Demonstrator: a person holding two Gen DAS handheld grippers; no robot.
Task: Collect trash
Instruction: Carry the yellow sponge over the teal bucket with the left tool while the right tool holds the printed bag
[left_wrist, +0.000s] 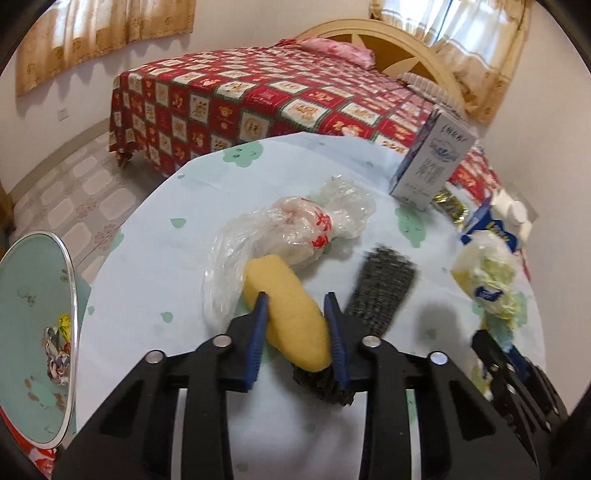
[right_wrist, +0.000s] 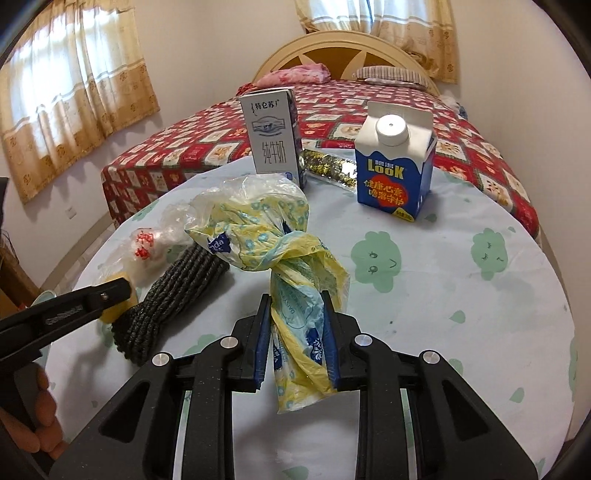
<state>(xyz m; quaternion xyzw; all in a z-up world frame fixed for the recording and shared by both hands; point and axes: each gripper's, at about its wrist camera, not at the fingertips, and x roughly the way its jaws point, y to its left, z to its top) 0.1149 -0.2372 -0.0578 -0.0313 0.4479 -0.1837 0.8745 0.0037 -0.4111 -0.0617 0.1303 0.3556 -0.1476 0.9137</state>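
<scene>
My left gripper (left_wrist: 297, 301) is shut on a yellow sponge with a dark scouring side (left_wrist: 286, 314), held just above the table. A clear plastic bag with red print (left_wrist: 291, 229) lies just beyond it. My right gripper (right_wrist: 297, 297) is shut on the twisted neck of a yellow and blue plastic bag (right_wrist: 258, 229); that bag also shows at the right of the left wrist view (left_wrist: 484, 273). A dark grey scouring pad (right_wrist: 177, 291) lies left of the bag. The left gripper (right_wrist: 74, 306) shows at the left of the right wrist view.
A round table with a pale blue cloth (right_wrist: 461, 295) holds a grey milk carton (right_wrist: 271, 136), a blue LOOK carton (right_wrist: 393, 166) and a gold foil wrapper (right_wrist: 327, 166). A bin lined in green (left_wrist: 33, 332) with wrappers stands at the left. A bed (left_wrist: 258, 99) is behind.
</scene>
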